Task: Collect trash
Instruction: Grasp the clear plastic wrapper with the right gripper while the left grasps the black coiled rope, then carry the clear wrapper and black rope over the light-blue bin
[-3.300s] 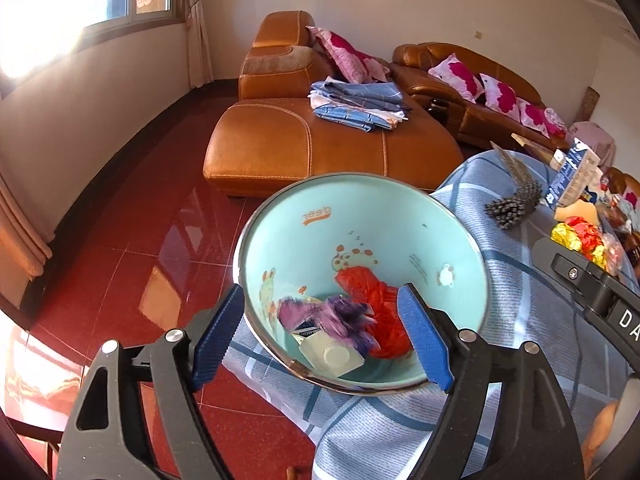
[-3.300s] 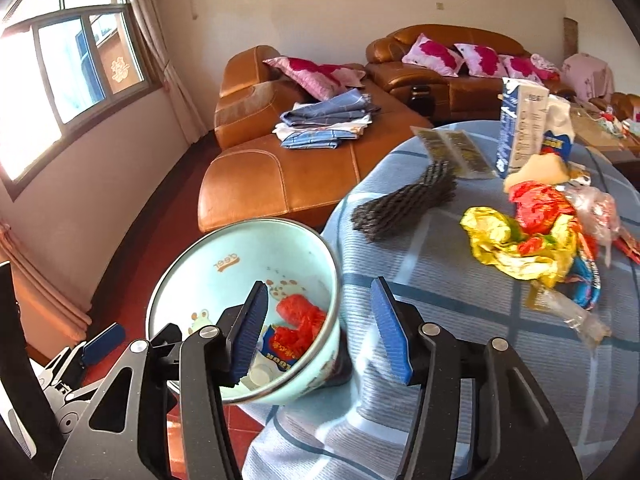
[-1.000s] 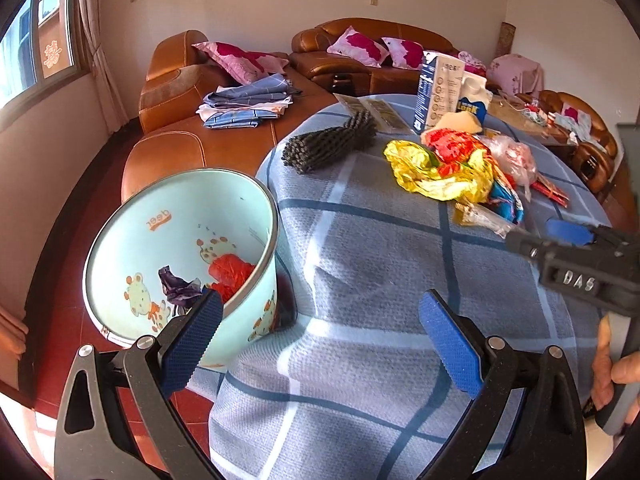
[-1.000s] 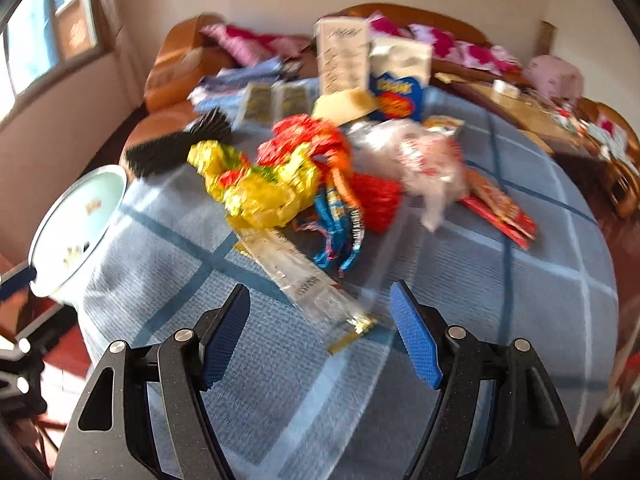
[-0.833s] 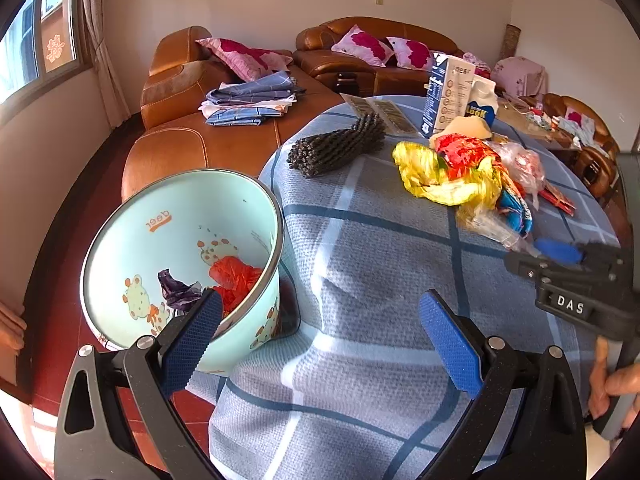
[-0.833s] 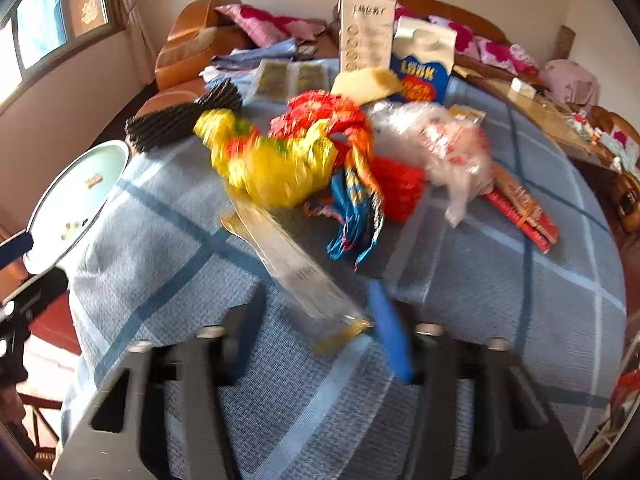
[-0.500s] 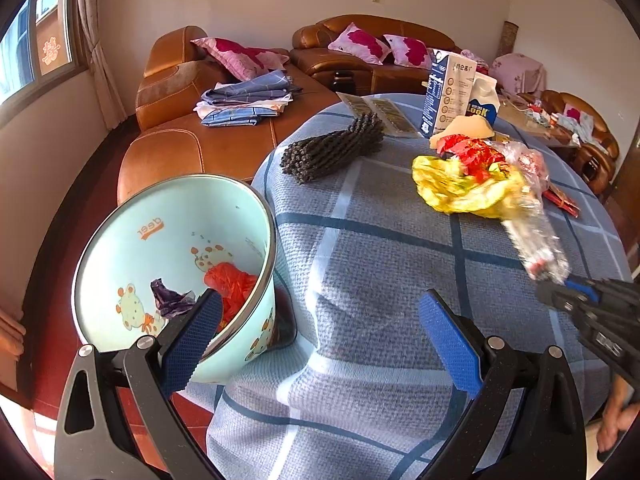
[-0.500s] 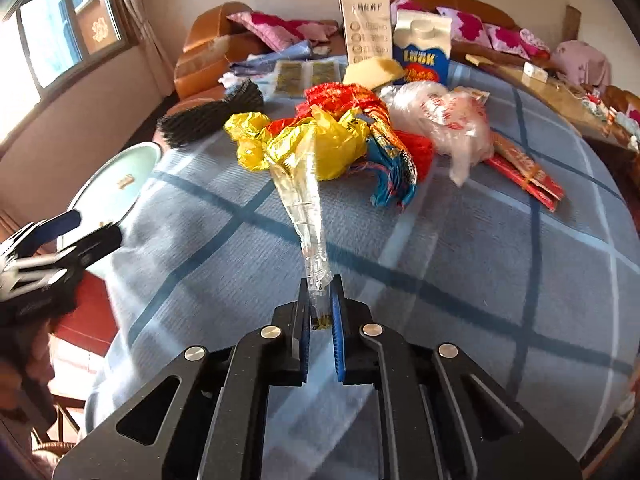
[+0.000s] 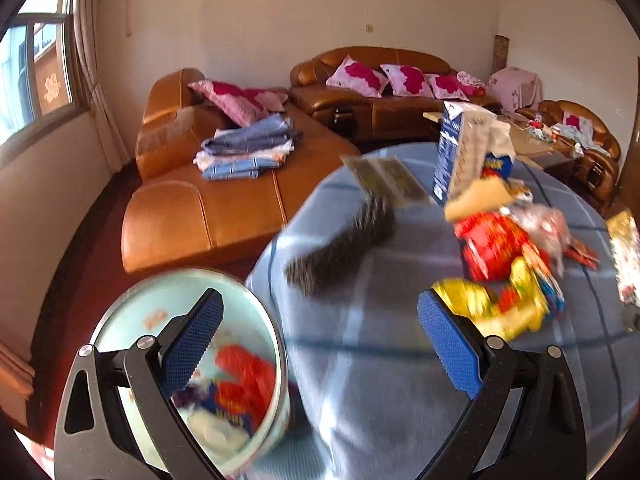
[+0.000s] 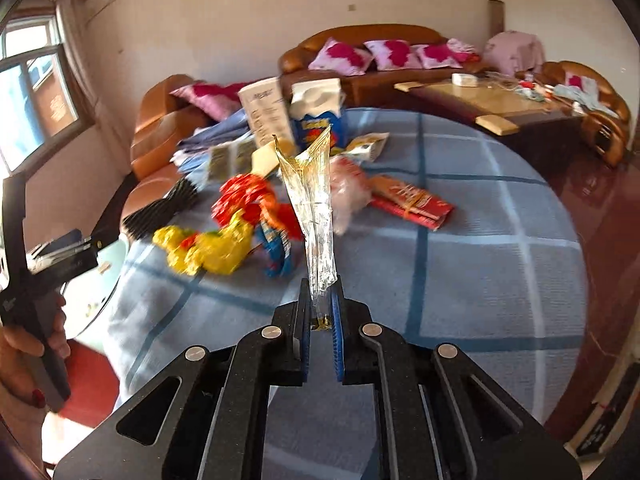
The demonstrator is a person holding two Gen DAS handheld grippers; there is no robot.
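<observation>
Left wrist view: set just behind its own spread fingers [image 9: 192, 344], angled down over the near edge of the blue-checked worktop [image 9: 360, 380], with the pale bin [image 9: 256, 320] close below the left finger and the wrapper pile [image 9: 500, 280] beyond the right one. Right wrist view: set behind its own closed fingers [image 10: 338, 320], angled down across the same worktop [image 10: 460, 280] from further right, with the left gripper [image 10: 64, 258] at the far left edge. Shared by both: the worktop, the wrapper pile [image 10: 224, 240], the upright cartons [image 9: 460, 156] [image 10: 316, 120] and the brown sofas [image 9: 376, 80] [image 10: 360, 48] far ahead of the fingers.
</observation>
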